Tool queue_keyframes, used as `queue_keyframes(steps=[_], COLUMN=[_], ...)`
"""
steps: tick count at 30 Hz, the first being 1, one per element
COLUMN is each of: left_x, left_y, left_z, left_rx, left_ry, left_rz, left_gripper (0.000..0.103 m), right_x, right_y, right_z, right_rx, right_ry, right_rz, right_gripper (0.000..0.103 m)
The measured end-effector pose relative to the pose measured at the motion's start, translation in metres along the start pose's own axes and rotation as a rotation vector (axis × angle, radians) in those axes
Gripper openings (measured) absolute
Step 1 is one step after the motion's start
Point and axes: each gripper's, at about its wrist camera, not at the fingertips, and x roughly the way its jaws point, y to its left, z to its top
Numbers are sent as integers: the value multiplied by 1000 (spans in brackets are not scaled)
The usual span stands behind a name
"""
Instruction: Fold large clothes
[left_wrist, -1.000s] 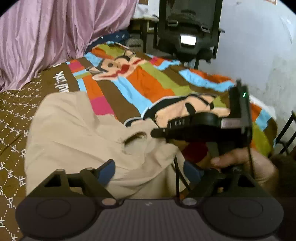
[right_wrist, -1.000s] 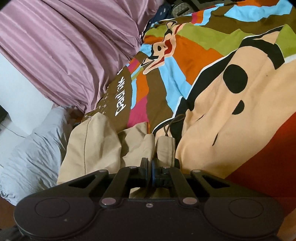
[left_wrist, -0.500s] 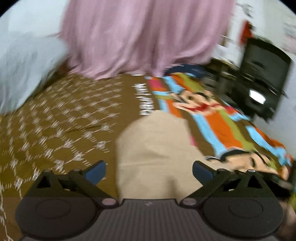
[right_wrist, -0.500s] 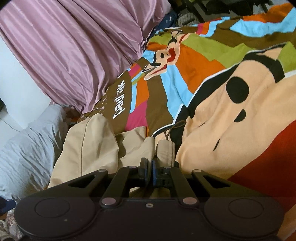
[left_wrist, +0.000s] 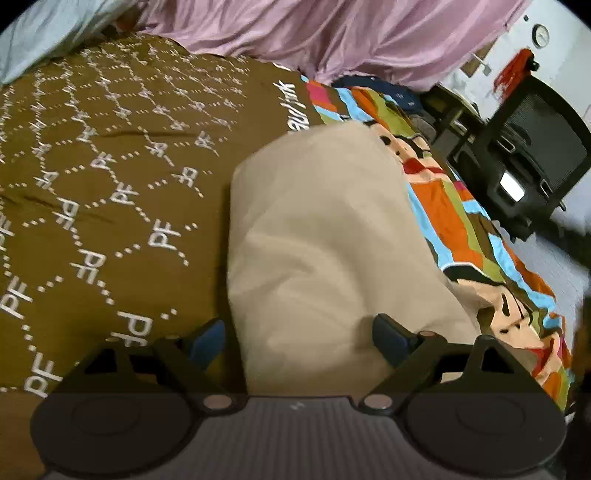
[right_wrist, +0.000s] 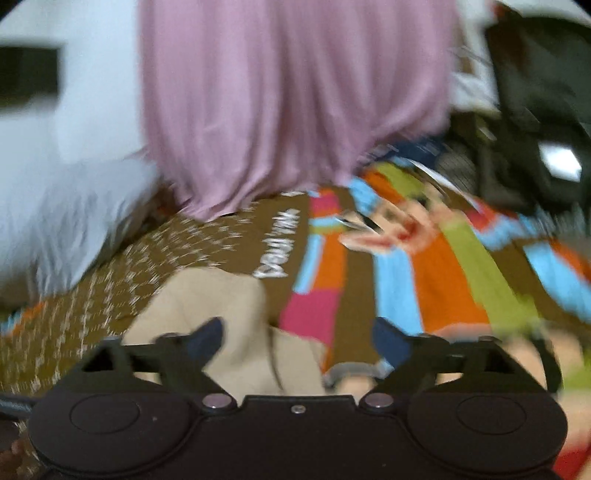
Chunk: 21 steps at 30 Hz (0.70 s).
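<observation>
A beige garment (left_wrist: 325, 229), folded into a long bundle, lies on the bed across the line between the brown and the striped bedspread. My left gripper (left_wrist: 299, 338) hovers over its near end. The jaws stand wide and are closing a little; the cloth lies under and between the fingers, and no pad presses on it. In the blurred right wrist view my right gripper (right_wrist: 299, 336) is above the bed with its jaws opening wide. The beige garment (right_wrist: 207, 295) lies below its left finger, free of the pads.
A brown bedspread (left_wrist: 110, 166) with white letters joins a bright cartoon-striped part (left_wrist: 450, 206). A pink curtain (left_wrist: 332, 33) hangs behind the bed. A black chair (left_wrist: 528, 147) stands beyond the right bed edge. A pale pillow (right_wrist: 55, 206) lies at the left.
The right gripper, shut on the garment's edge before, has opened, let the cloth go and lifted while rolling. The left gripper has swung left over the folded bundle and come lower.
</observation>
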Motion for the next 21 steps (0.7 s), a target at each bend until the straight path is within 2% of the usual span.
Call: queue_keyframes(steps=[4,7,10,11,16,18,21], left_x=[9,7,8,8,19,25,34], left_y=[0,0,0,0,-1,-1,1], left_z=[-4,-4,-5,-5,-4,-6,-7], left_rx=[28,44,47,47,42,35,18], left_ry=[1,4,7,7,41,54,72], left_rz=[-12,-10,-8,-9,-33,-38,-53], left_gripper=[90,90,90,90,91,92,94], right_x=[59,108,150,159,179,184,197], right_y=[59,94,129,136,133,117,90], right_z=[39,51,49,43,-4,-25,-40], right_rx=[-223,-307,-426,-477,-671,-656,-480], right_ry=[18,47,132,157,208,237,276], right_rz=[49,140,174,162,15,-1,12], right_gripper=[98,84,66,57,53,44,42])
